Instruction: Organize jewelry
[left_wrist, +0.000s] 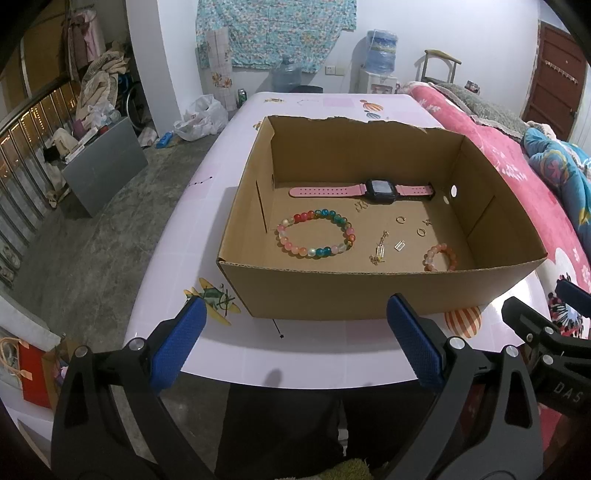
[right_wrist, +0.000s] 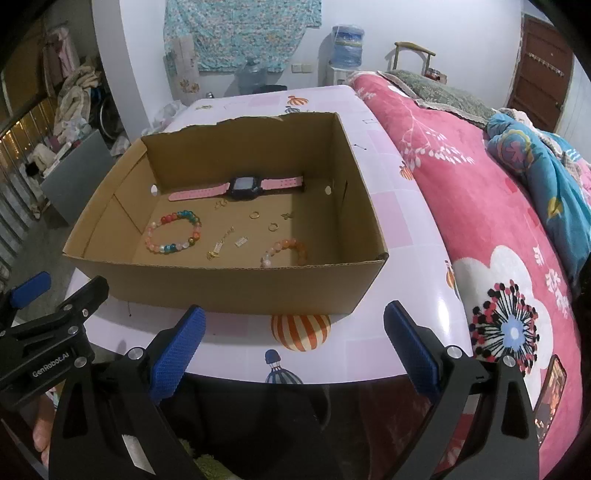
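Hovering side by side at the near edge of the table (left_wrist: 317, 354), both grippers face the box (left_wrist: 369, 291). Left gripper (left_wrist: 295, 343): jaws spread wide, nothing between them. Right gripper (right_wrist: 293, 345): same story, wide open and empty, held back clear of the cardboard wall.

All the jewelry visible sits on the box floor. Watch (left_wrist: 380, 190) lies stretched flat along the far wall. Big bracelet (left_wrist: 316, 234) rests left of centre, small bracelet (left_wrist: 441, 256) near the front wall on the right, chain (left_wrist: 380, 251) between them. Two rings (left_wrist: 400, 219) and small charms are scattered mid-floor, pieces mostly apart, easy to pinch singly.

Spread out like this, it could be a sorted layout, or a loose lot awaiting sorting; I can't call it.
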